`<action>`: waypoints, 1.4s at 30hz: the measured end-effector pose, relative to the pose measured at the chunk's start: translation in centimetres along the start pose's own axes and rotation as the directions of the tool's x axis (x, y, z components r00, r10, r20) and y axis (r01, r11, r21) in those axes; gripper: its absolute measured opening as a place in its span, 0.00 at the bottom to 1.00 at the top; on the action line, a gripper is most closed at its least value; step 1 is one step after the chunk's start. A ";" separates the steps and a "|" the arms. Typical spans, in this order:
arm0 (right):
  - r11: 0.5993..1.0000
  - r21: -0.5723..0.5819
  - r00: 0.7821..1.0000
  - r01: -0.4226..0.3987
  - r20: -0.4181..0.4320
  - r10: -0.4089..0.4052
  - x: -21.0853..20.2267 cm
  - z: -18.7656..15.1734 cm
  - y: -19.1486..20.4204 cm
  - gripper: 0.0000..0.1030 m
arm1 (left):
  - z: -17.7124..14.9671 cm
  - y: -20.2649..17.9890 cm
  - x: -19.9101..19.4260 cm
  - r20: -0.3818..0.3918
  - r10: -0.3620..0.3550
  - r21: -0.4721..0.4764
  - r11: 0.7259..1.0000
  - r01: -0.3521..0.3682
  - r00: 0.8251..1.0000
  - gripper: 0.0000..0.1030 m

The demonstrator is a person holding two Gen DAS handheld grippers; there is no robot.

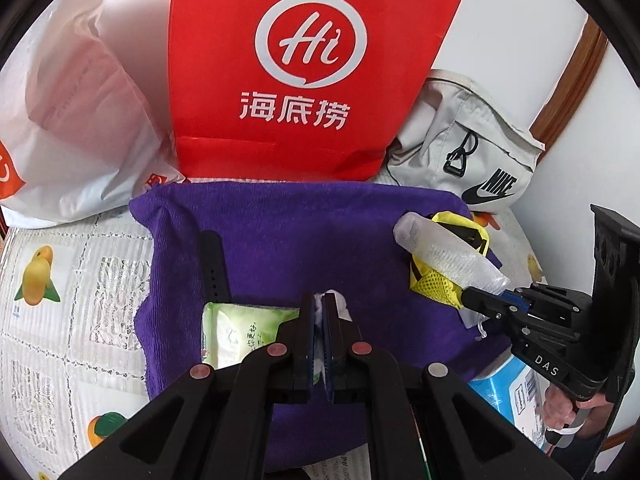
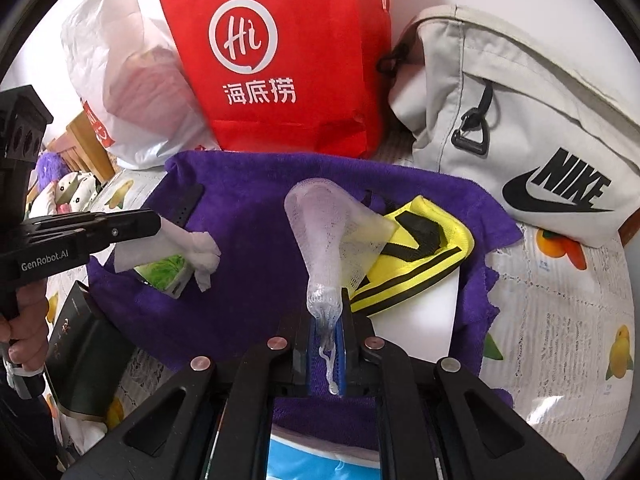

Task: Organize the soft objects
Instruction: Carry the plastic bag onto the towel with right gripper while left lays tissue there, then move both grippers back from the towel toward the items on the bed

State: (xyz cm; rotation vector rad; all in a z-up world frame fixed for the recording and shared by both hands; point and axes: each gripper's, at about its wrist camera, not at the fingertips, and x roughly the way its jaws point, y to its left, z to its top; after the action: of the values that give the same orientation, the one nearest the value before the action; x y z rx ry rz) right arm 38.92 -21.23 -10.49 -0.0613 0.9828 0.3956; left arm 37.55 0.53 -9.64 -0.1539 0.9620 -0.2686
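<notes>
Right now you are holding a crumpled white tissue (image 2: pixel 204 254) in the left gripper (image 1: pixel 319 312), jaws clamped on it above the purple towel (image 1: pixel 288 240) near its front edge, while the right gripper (image 2: pixel 329 322) is pinching the neck of a white mesh pouch (image 2: pixel 326 236) over the towel's right side. Both look light and limp, so they are probably sagging; keep gripping bunched ends. Bags are crowding the towel's back edge, leaving its middle open.
</notes>
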 end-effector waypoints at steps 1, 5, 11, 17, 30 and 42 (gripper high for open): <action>1.000 0.002 1.000 0.000 -0.002 0.000 0.1 0.0 0.0 0.09 | 0.0 0.0 0.1 -0.007 0.003 -0.003 1.000 -0.003 1.000 0.04; 1.000 -0.012 1.000 -0.001 0.001 0.001 0.1 0.1 0.1 0.14 | -0.1 0.2 0.1 -0.016 0.012 -0.007 1.000 -0.012 1.000 0.04; 1.000 -0.015 1.000 -0.004 0.017 0.004 -0.6 -0.3 0.3 0.49 | -0.4 0.8 -0.5 -0.025 0.050 -0.014 0.999 -0.050 0.998 0.27; 0.999 -0.029 0.999 0.020 0.045 -0.019 -2.4 -1.0 0.9 0.67 | -0.8 1.3 -2.4 -0.003 0.073 -0.039 0.997 -0.073 0.997 0.41; 0.998 0.062 0.991 -0.013 0.133 0.004 -8.9 -5.2 2.1 0.68 | -3.5 0.2 -8.0 0.037 0.099 -0.039 0.995 -0.097 0.994 0.50; 0.996 0.071 0.983 -0.051 0.178 0.038 -14.0 -11.7 5.7 0.68 | -10.4 -0.3 -13.9 0.064 0.103 -0.038 0.994 -0.100 0.993 0.50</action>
State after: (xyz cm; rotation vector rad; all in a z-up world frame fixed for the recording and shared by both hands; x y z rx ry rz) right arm 20.72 -22.74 -4.82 0.0637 0.8238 0.3974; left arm 21.35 4.20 -4.52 -0.1438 0.9063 -0.1526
